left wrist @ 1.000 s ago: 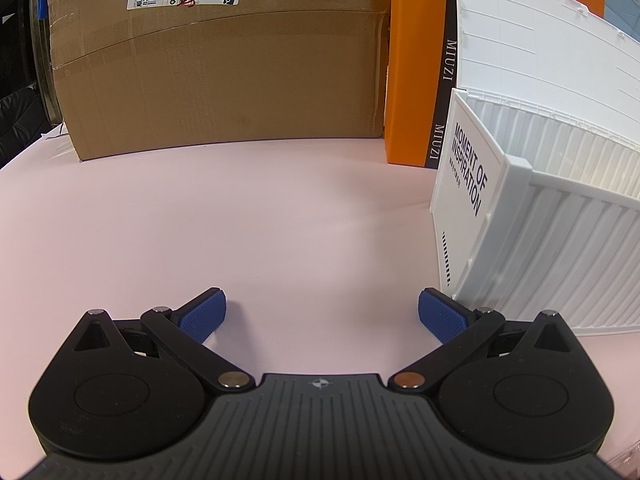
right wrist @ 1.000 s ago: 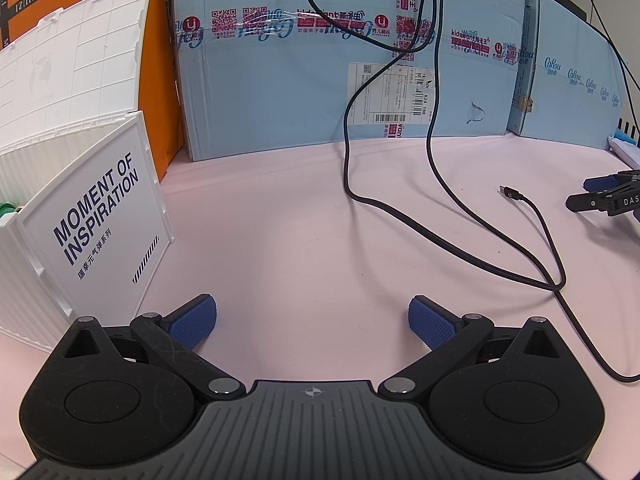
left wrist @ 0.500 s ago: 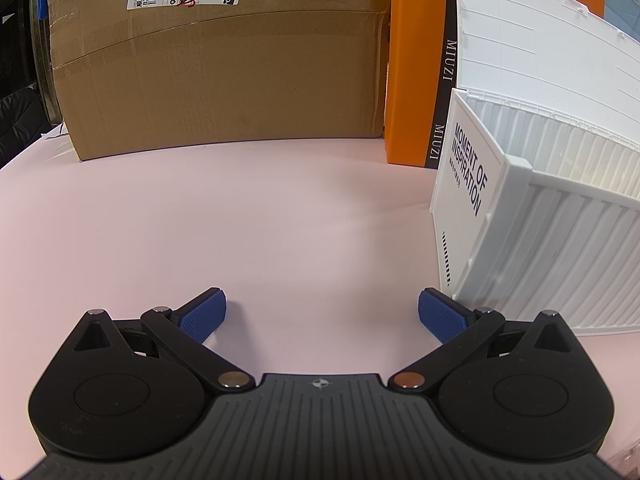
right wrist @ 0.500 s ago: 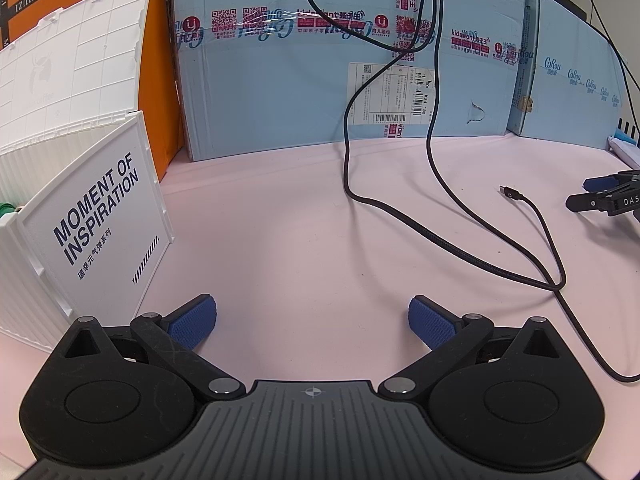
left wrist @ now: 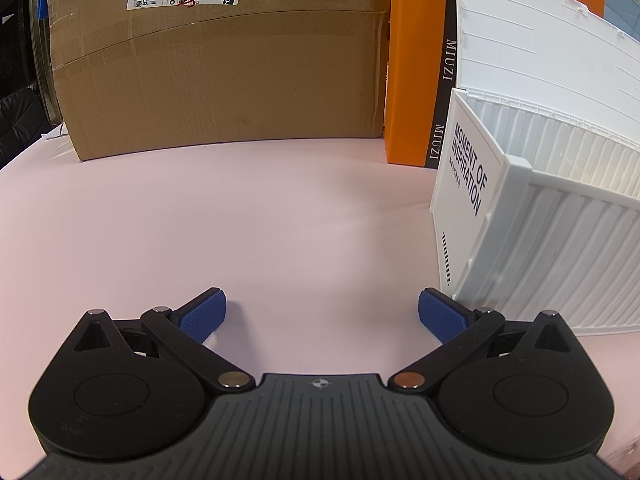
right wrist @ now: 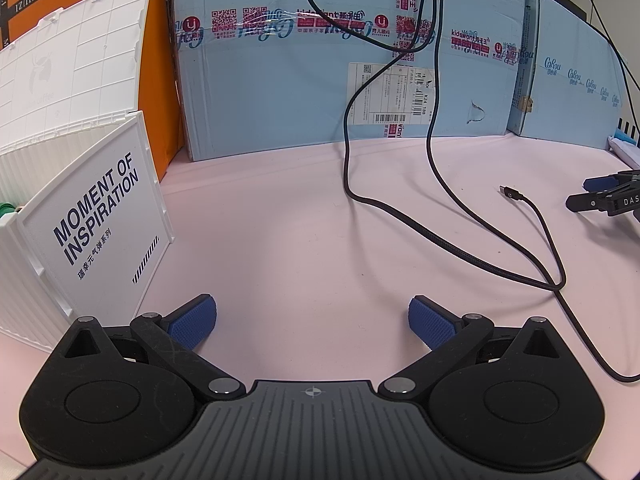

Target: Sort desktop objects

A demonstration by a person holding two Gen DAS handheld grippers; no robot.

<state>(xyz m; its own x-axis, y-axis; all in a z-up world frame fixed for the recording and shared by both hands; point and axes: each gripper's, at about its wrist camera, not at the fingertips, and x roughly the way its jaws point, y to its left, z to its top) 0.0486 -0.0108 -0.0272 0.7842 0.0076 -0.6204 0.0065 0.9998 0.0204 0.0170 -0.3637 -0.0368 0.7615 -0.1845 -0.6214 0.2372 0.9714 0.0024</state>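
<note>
Left gripper (left wrist: 320, 314): blue pads spread wide, nothing held between them; it is poised low over the pink desk (left wrist: 240, 220).
Right gripper (right wrist: 312, 320): likewise spread and empty, over bare desk.
Task's things: a white storage box (left wrist: 552, 248) printed "MOMENT OF INSPIRATION" is seen at the left gripper's right side and the right gripper's left side — a sliver of something green (right wrist: 6, 210) shows over its rim. Loose on the desk, only a black cable (right wrist: 460, 244) with a free plug end (right wrist: 510, 192) is seen, well apart from the right gripper.
Stage, as judged: nothing is being carried; either a next item is to be chosen or sorting is nearly done.
Risk — box: the left gripper's right pad (left wrist: 440, 316) sits just beside the box corner, so a sideways swing could shove or tip it.
Risk — cable: the cable hangs down from above; if pulled by the plug, it may drag or snag rather than come free.
Risk — far item: a black tool (right wrist: 604, 200) at the right edge is only partly seen and could be misjudged.
</note>
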